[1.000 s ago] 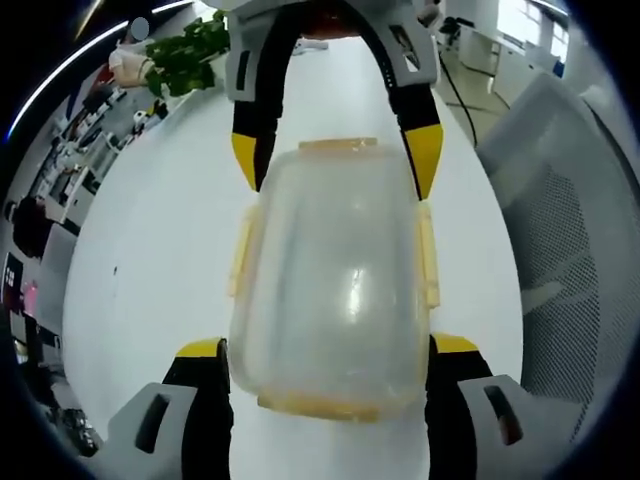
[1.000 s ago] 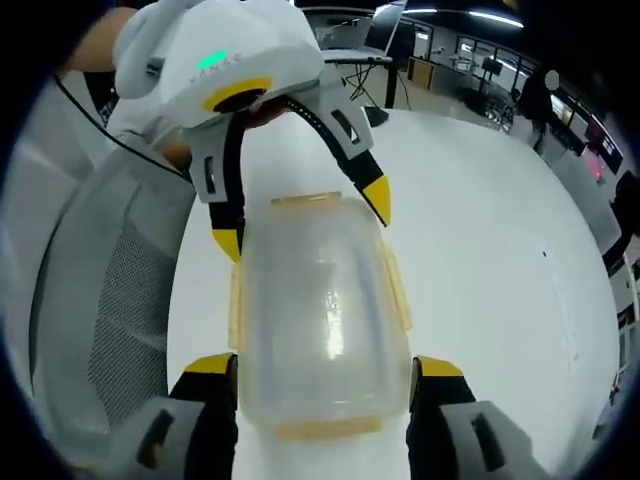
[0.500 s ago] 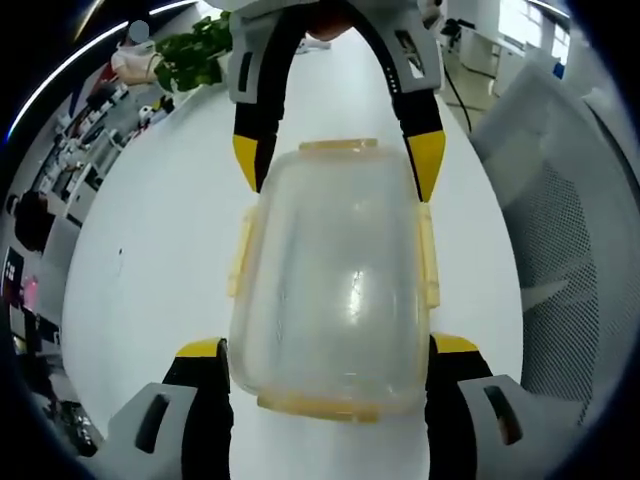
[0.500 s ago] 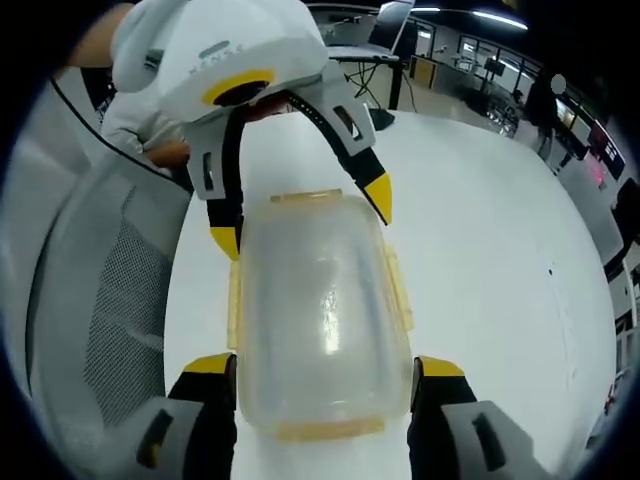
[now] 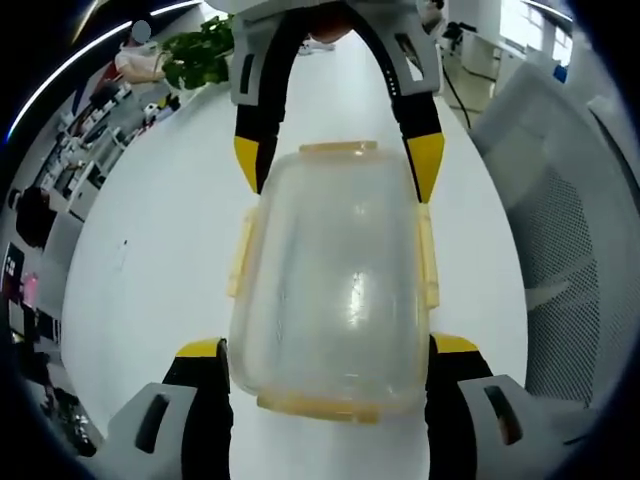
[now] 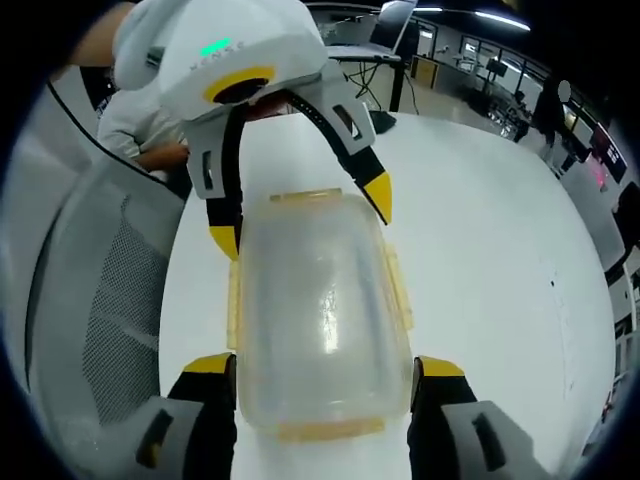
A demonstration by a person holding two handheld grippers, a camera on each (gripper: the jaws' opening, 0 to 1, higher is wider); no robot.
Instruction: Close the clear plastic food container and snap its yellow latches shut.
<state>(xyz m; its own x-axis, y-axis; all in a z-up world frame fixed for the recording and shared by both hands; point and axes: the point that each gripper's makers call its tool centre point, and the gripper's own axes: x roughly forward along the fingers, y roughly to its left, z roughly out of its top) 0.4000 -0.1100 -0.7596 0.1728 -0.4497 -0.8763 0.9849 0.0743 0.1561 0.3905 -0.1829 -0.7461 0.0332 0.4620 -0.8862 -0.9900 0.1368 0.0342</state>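
Note:
A clear plastic container (image 5: 335, 280) with pale yellow latches lies lengthwise over the white table (image 5: 150, 260), its lid on top. Side latches (image 5: 240, 250) stick out a little from the long sides, and one end latch (image 5: 338, 147) lies at the far end. My left gripper (image 5: 328, 348) clasps the near end, yellow tips against both sides. The right gripper (image 5: 336, 165) reaches in from the top and clasps the far end. In the right gripper view the same container (image 6: 315, 310) sits between my right gripper (image 6: 325, 366) and the left gripper (image 6: 300, 218).
A grey mesh chair (image 5: 570, 250) stands along one table edge, seen again as the chair (image 6: 90, 300). A green plant (image 5: 200, 55) stands at the table's far end. A person's sleeve (image 6: 135, 135) shows behind the left gripper. Office desks lie beyond.
The background has shifted slightly in both views. The container and both grippers keep the same places relative to each other.

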